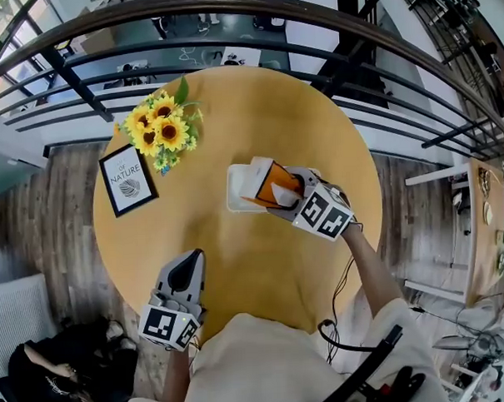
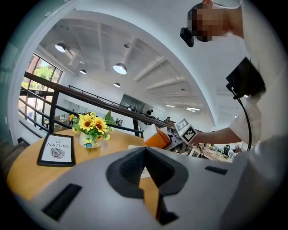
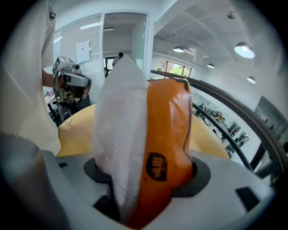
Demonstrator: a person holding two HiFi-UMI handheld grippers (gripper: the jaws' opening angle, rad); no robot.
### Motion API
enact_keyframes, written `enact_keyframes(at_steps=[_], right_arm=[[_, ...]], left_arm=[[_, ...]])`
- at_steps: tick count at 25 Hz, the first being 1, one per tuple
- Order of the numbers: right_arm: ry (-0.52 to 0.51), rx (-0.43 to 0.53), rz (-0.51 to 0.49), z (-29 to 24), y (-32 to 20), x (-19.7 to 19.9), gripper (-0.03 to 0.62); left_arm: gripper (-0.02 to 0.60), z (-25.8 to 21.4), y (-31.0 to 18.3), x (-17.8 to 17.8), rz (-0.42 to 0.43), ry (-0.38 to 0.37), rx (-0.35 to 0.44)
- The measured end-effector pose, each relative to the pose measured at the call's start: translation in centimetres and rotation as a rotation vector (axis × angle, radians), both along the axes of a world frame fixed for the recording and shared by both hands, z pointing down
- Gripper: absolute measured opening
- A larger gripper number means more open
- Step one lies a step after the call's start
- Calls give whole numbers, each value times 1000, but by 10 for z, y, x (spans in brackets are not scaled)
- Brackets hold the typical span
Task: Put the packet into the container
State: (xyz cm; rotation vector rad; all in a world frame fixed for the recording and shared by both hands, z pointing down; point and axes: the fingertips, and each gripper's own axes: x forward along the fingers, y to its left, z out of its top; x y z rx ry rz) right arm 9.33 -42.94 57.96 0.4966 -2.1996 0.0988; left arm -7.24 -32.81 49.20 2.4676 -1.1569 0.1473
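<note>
- The packet (image 1: 272, 185), orange with a white side, is pinched in the right gripper (image 1: 283, 196). In the head view it lies over the right part of the white container (image 1: 236, 191), a little right of the table's middle.
- In the right gripper view the packet (image 3: 148, 134) stands up between the jaws of the right gripper (image 3: 148, 177). Its jaws are spread wide and press on its two sides; the white face is on the left and the orange face on the right.
- From the left gripper view the packet (image 2: 157, 138) is tilted and held above the tabletop. Whether it touches the container I cannot tell.
- The left gripper (image 1: 188, 262) is over the near edge of the table (image 1: 256, 112), well apart from the container. Its jaws are pressed together with nothing between them (image 2: 144, 155).
- Sunflowers (image 1: 161, 129) stand at the far left of the table, and a framed print (image 1: 128, 180) lies just beside them, nearer.
- A dark railing (image 1: 227, 14) curves round the far side.
</note>
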Motion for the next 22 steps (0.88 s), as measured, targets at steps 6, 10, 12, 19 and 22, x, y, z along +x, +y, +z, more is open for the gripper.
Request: enact_keyframes(at_steps=[6,10,12,19,22], right_arm=[[156,-4,-152,12,-6,-8,336],[253,-28,-222,26,-6,-6,336],[277,-49,-240,32,-4,-7,336],[307,-125,-261,44,-5,-9,336],[338,-168,-263,56,-7,-5,336]], left_arm=[[5,-2,3,-16,-47,0,7],[5,0,9,-22,-70,3,5],[5,0,11,-25,-79,5,3],[5,-2,15,-37,-112,17,4],[5,-2,16,-39,-117,21,6]])
